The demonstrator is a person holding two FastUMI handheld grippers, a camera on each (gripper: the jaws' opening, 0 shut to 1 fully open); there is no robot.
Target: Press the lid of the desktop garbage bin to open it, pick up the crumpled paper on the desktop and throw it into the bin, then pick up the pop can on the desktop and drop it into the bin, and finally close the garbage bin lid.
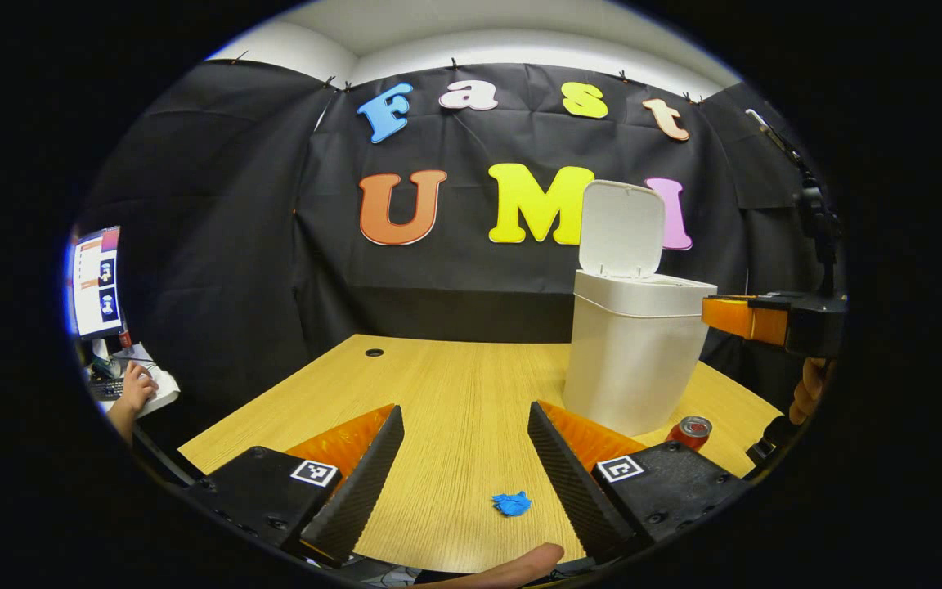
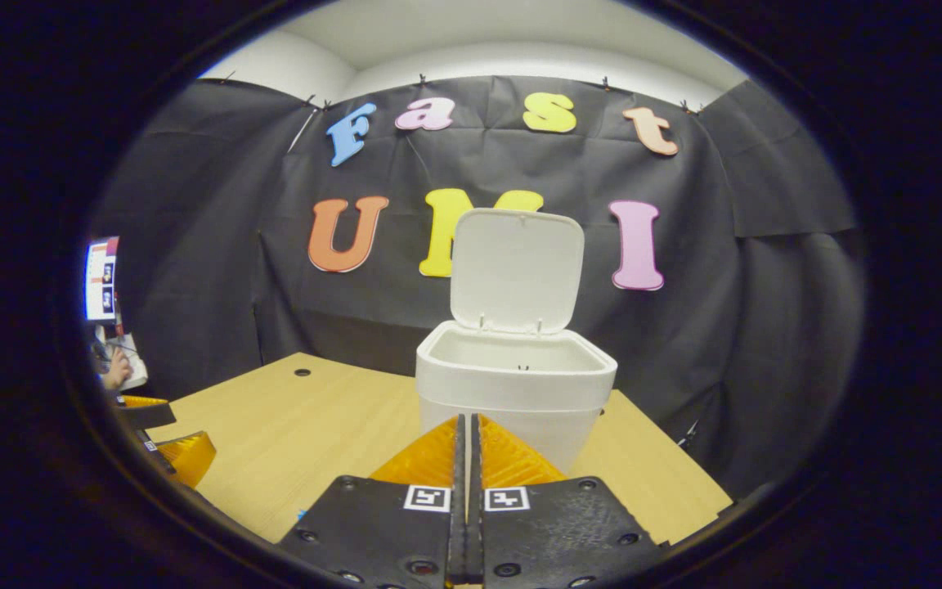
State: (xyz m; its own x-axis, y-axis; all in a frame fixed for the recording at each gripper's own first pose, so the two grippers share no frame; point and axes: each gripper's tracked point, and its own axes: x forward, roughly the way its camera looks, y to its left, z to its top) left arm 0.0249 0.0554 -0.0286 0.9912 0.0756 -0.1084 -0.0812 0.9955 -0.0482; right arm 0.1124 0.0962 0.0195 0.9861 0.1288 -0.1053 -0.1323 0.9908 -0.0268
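Note:
The white desktop bin (image 1: 633,360) stands at the right of the wooden table (image 1: 438,384) with its lid (image 1: 622,229) swung upright. A small blue crumpled paper (image 1: 512,503) lies on the table near the front edge, low between the fingers of my open left gripper (image 1: 464,413). Beside the bin's base, to its right, stands a red pop can (image 1: 690,431). My right gripper (image 2: 467,433) is shut with nothing in it, just in front of the open bin (image 2: 512,384) and below its rim; the raised lid (image 2: 516,270) is behind. From the left gripper view, the right gripper (image 1: 724,317) hovers by the bin's right rim.
A monitor (image 1: 95,282) and a person's hand (image 1: 136,393) on a keyboard sit beyond the table's left edge. A cable hole (image 1: 374,352) marks the table's far left. A thumb (image 1: 512,564) shows at the lower edge. The left gripper (image 2: 177,450) shows low at the left.

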